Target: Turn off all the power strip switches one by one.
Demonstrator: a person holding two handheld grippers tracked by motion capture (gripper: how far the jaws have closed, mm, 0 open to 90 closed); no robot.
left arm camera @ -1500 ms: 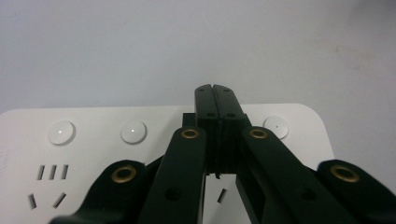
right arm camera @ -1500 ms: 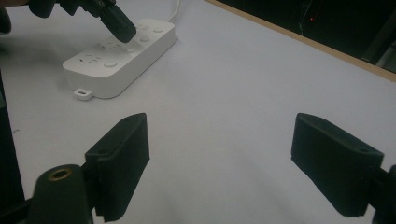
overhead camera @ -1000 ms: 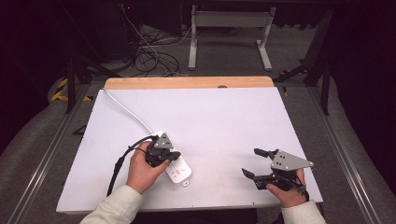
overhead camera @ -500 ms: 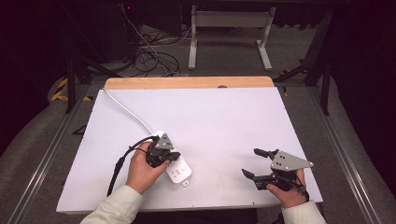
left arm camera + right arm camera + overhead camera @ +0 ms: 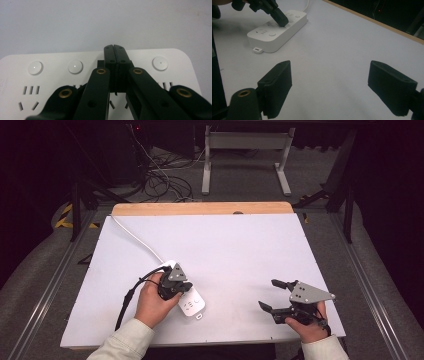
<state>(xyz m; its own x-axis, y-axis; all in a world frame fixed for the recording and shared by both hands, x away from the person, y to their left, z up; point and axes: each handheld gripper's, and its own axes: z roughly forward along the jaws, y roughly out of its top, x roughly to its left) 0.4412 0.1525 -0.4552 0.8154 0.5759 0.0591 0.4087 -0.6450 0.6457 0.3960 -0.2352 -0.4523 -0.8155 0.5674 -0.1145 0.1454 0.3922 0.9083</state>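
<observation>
Still clenched, the left hand-held gripper (image 5: 115,53) presses the unmoved power strip (image 5: 175,65).

The high view looks down the table (image 5: 240,250); both gripper views, close and low, share the power strip (image 5: 277,32).

Black grippers (image 5: 181,289), brass-ringed screws on the jaws. Grey three-cornered plate tops each; black cable (image 5: 131,292) trails left. Pale sleeves (image 5: 125,342).
</observation>
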